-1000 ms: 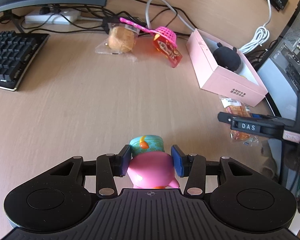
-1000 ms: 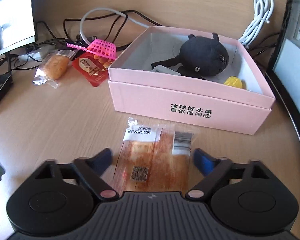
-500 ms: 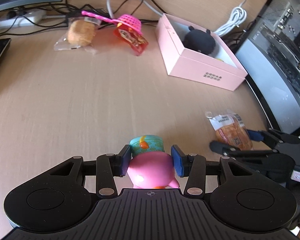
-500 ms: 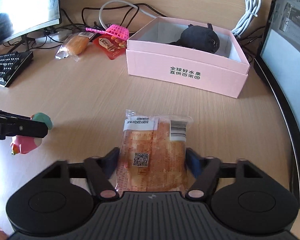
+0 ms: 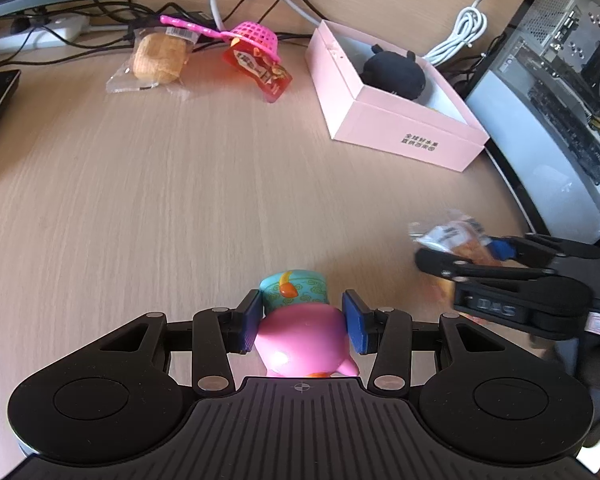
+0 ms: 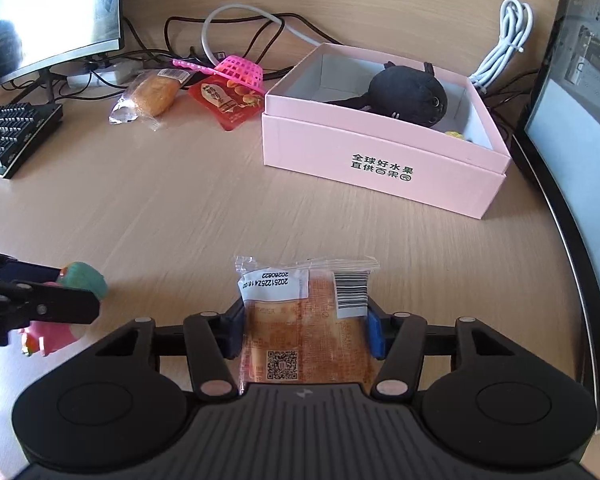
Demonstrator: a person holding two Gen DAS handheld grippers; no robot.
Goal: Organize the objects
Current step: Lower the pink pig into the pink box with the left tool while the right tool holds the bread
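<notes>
Desk (image 6: 180,208), yellow item (image 6: 454,135) half-hidden behind box (image 6: 380,160) wall

The pale wood-grain desk top (image 6: 180,208) is looking matt. The pink cardboard box (image 6: 380,156) is showing a smooth, matt face. The glossy pink plastic toy (image 5: 304,340) is shining, and the clear crinkled plastic snack wrapper (image 6: 304,312) is reflecting light.

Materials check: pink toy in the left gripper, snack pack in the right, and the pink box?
Pink toy: looks like glossy hard plastic or vinyl, given the bright highlight on its rounded body.
Snack pack: thin clear plastic film with crinkled sealed edges and stuck-on printed labels.
Pink box: matte cardboard, probably, with crisp folded edges, a white inside and no shine.
</notes>
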